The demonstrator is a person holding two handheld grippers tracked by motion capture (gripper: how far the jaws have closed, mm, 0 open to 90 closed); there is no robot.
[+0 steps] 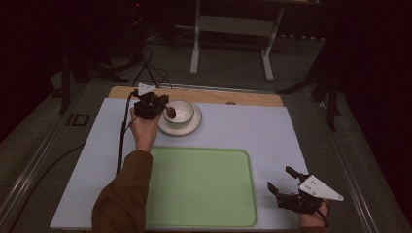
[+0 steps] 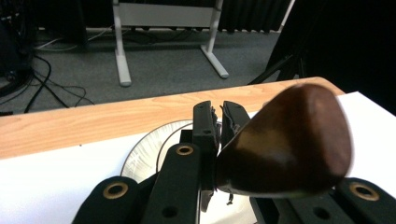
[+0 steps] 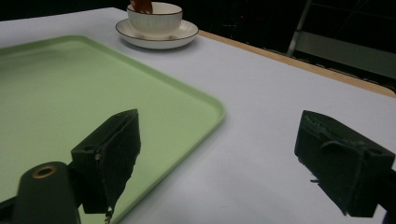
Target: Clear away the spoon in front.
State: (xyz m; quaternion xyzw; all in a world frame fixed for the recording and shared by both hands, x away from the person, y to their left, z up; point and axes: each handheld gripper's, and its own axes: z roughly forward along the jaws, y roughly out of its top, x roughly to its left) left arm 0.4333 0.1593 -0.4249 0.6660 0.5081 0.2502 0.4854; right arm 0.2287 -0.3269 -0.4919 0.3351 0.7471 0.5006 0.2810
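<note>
The brown spoon (image 1: 170, 112) is held in the left gripper (image 1: 156, 105), its dark glossy bowl poised at the near rim of the white cup (image 1: 181, 112), which stands on a white saucer (image 1: 180, 127) toward the far left of the worktop (image 1: 272, 131). The high view gives that layout whole: the person's left hand (image 1: 144, 130) and brown sleeve (image 1: 121, 194) reaching forward past the pale green tray (image 1: 204, 184), the spoon a small dark oval beside the cup. The left gripper view brings the spoon bowl (image 2: 289, 142) up close, large and rounded, with the jaws drawn nearly together on what seems to be its handle, though the grip point itself is hidden; part of the saucer (image 2: 140, 154) shows beneath. The right gripper view looks across the tray (image 3: 70, 88) from the other corner, showing the cup (image 3: 154, 19) on its saucer (image 3: 156, 39) side-on and a reddish-brown sliver of spoon (image 3: 140, 5) at the cup's lip. The right gripper (image 1: 284, 180) rests near the worktop's near right corner, just beside the tray, its jaws spread wide with nothing between them. The worktop is covered by a pale sheet, bare wood edging its far side (image 1: 243, 97). Beyond lie grey carpet (image 1: 228, 68), black cables (image 1: 145, 68), a white frame stand (image 1: 233, 29) and dark curtains.
</note>
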